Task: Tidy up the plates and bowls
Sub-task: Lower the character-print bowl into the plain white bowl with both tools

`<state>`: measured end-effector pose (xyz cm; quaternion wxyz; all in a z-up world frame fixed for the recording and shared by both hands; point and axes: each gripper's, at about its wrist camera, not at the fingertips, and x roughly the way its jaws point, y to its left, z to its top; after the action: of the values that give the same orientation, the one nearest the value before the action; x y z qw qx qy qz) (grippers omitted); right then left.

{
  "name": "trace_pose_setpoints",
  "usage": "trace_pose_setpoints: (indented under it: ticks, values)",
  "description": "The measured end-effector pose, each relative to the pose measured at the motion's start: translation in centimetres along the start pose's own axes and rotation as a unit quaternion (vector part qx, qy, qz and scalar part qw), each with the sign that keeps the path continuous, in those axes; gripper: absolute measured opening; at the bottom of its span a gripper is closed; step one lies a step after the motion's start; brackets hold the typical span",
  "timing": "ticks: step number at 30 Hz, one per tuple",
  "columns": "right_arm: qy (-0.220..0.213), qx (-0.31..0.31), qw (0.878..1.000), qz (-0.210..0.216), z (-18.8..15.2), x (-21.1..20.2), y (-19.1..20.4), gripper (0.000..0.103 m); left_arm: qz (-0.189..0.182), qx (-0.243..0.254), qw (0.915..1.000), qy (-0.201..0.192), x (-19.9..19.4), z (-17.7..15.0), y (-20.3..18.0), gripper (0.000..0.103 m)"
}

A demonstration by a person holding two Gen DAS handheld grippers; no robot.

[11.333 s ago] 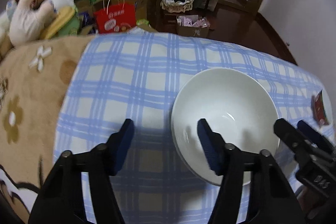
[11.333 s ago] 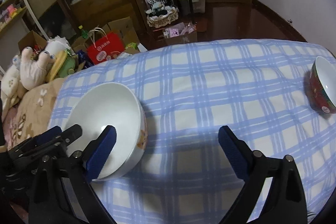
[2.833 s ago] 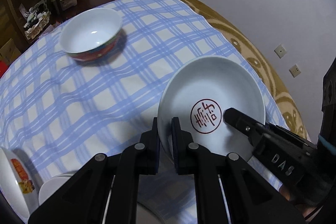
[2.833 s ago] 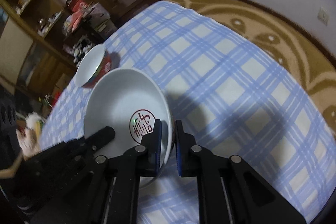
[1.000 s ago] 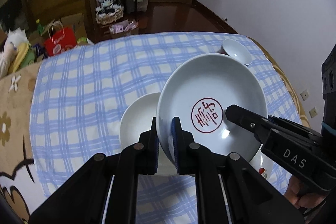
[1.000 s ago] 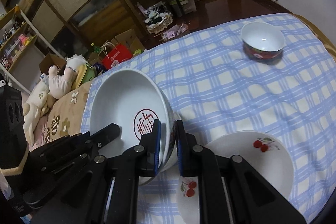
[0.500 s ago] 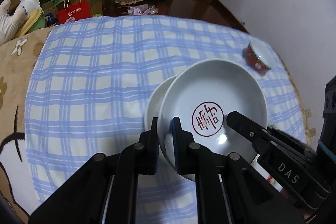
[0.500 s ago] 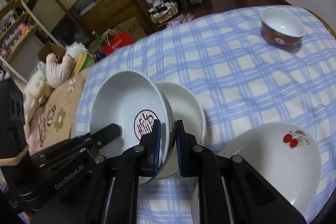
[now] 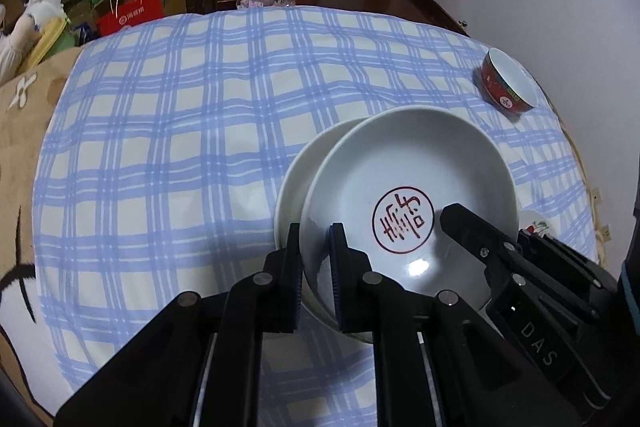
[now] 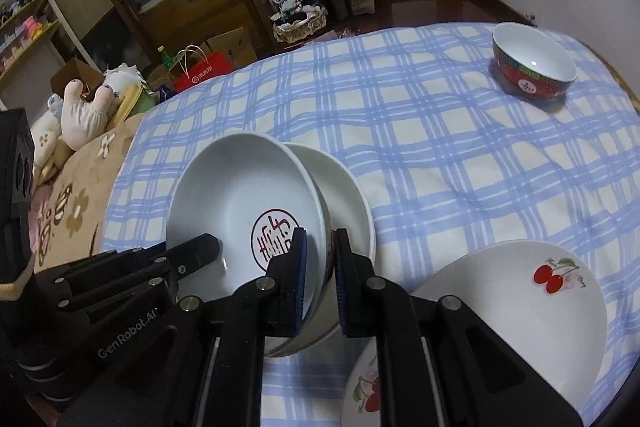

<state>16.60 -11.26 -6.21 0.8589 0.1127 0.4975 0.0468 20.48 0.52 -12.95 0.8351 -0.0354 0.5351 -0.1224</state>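
A white plate with a red seal mark [image 9: 416,195] [image 10: 240,195] is held by both grippers. My left gripper [image 9: 315,267] is shut on its near left rim. My right gripper [image 10: 320,263] is shut on its near right rim. The plate hangs over a plain white bowl [image 9: 296,171] [image 10: 344,199] that rests on the blue checked cloth [image 9: 180,131], offset to one side of it. Whether plate and bowl touch is unclear.
A small red-sided bowl [image 9: 506,83] [image 10: 534,67] stands far right. A cherry-patterned bowl [image 10: 532,291] sits on a cherry plate [image 10: 360,387] at near right. A brown floral blanket [image 10: 68,211] and soft toys [image 10: 84,107] lie left. Shelves and bags stand behind.
Both grippers have carried the seal plate down and closer to the plain white bowl; it now overlaps more of the bowl. The grip has not changed.
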Motion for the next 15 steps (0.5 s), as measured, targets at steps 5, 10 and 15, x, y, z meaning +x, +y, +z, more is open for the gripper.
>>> trace_pose_setpoints:
  ticks: [5, 10, 15]
  values:
    - [0.002, 0.000, 1.000, -0.005, -0.07, -0.22, 0.13, 0.015, -0.001, 0.005, 1.0000, 0.002, 0.05, 0.19, -0.01, 0.012]
    - [0.008, -0.009, 1.000, -0.022, -0.33, -0.23, 0.14, 0.022, 0.005, 0.015, 0.9999, -0.004, -0.25, 0.08, -0.07, 0.012]
    - [0.015, 0.010, 1.000, -0.014, -0.17, -0.30, -0.41, 0.022, 0.008, 0.020, 0.9997, -0.009, -0.34, 0.07, -0.19, 0.012]
